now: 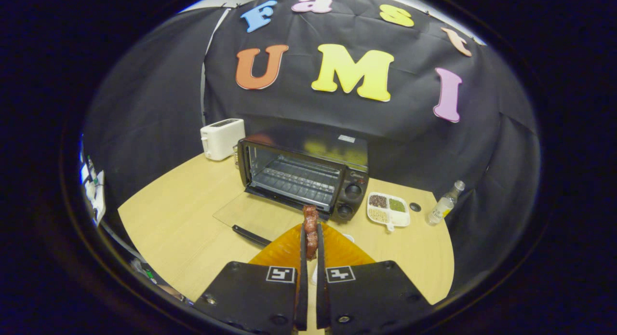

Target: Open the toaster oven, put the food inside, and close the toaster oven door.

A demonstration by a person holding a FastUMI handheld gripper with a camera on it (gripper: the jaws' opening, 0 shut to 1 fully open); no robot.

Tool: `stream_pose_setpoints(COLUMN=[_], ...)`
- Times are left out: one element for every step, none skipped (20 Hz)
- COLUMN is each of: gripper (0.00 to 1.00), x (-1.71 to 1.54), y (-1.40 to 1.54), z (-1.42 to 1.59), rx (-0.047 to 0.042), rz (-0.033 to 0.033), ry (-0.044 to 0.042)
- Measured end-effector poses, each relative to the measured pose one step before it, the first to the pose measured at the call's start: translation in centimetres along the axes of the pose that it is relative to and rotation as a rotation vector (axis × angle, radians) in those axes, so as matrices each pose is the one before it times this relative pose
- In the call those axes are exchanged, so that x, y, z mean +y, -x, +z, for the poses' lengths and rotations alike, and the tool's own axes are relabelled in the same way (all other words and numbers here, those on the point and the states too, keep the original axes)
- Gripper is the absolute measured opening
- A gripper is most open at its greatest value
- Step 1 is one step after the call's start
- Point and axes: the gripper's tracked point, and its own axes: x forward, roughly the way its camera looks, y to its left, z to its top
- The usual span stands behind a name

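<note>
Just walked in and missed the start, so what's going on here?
A person is working a handheld gripper, its jaws shut on a piece of food and held above the table. Just beyond the food stands the toaster oven, its glass door already folded down flat on the table and the rack bare. The food has not yet gone in. A toaster, a snack tray and a bottle stand nearby.

Toaster oven [308, 173]: black, door [255, 214] fully open, glass panel lying flat on the table toward the jaws, handle nearest them. Wire rack visible inside, cavity empty. Sits ahead of the fingers, slightly left. Food [311, 230]: reddish-brown meat strip, upright, pinched between the two closed fingers of the gripper [311, 238], tip sticking out past them, in front of the open cavity.
</note>
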Motion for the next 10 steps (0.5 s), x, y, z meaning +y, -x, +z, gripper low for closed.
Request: stream_pose_setpoints(gripper=[0.1,0.1,0.1,0.1,0.1,0.1,0.1,0.1,0.1,0.1], x=[0.651,0.618,0.568,0.737,0.745,0.581,0.589,0.495,0.513,0.501], y=[-0.471,-0.532,-0.622,-0.694,-0.728,-0.785,-0.834,-0.843,-0.73,-0.8], z=[0.165,0.22,0.108,0.201,0.041,0.031,-0.133,-0.085,-0.069,0.155], rx=[-0.00781,-0.0079,-0.00807,-0.01069,-0.00819,-0.00622,-0.00398,0.00001,-0.00039,-0.00311], rz=[-0.00304,-0.00165,-0.00193,0.00369,0.00602,0.00424,0.00303,0.0037,0.00677,0.00962], ry=[0.00252,-0.0021,-0.00915,-0.01233,-0.01426,-0.01449,-0.02,-0.02455,-0.02937,-0.02815])
